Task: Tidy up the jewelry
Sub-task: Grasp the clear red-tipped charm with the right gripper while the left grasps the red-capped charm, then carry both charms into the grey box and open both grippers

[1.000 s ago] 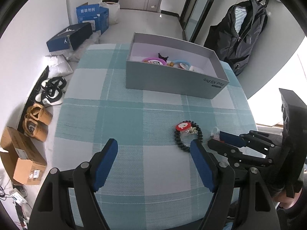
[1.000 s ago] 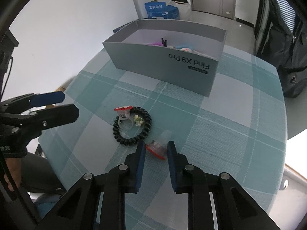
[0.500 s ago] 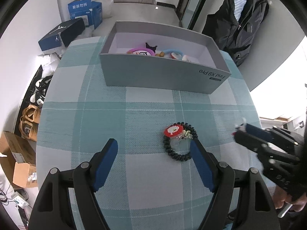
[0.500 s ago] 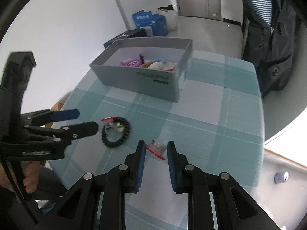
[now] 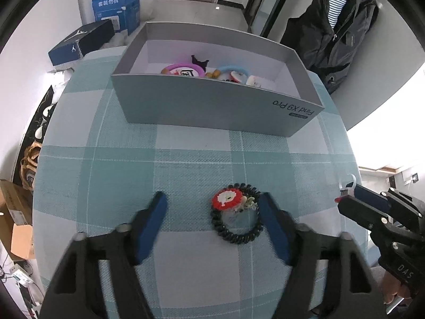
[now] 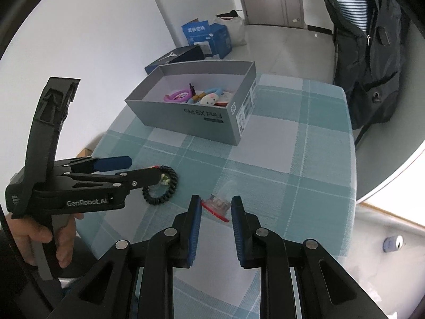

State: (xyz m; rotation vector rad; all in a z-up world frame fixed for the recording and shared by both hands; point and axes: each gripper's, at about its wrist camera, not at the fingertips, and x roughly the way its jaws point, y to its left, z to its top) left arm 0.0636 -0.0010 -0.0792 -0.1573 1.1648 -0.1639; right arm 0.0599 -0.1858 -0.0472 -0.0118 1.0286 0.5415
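Note:
A black beaded bracelet (image 5: 237,218) with a red-and-white charm lies on the checked tablecloth, between the fingers of my open left gripper (image 5: 213,207), near its right finger. It also shows in the right wrist view (image 6: 162,188). My right gripper (image 6: 214,206) is shut on a small clear ring with a red piece (image 6: 218,204) and holds it above the table. The grey open box (image 5: 212,111) at the back holds a pink bracelet (image 5: 183,68), a blue bracelet and other small pieces.
The table (image 5: 111,175) carries a teal checked cloth. A black jacket (image 6: 369,53) hangs at the right. Blue boxes (image 5: 117,8) and shoes stand on the floor to the left. The table's right edge drops off near my right gripper.
My right gripper has lifted the clear ring off the table and risen. My left gripper has moved forward and down so its fingers straddle the black bracelet.

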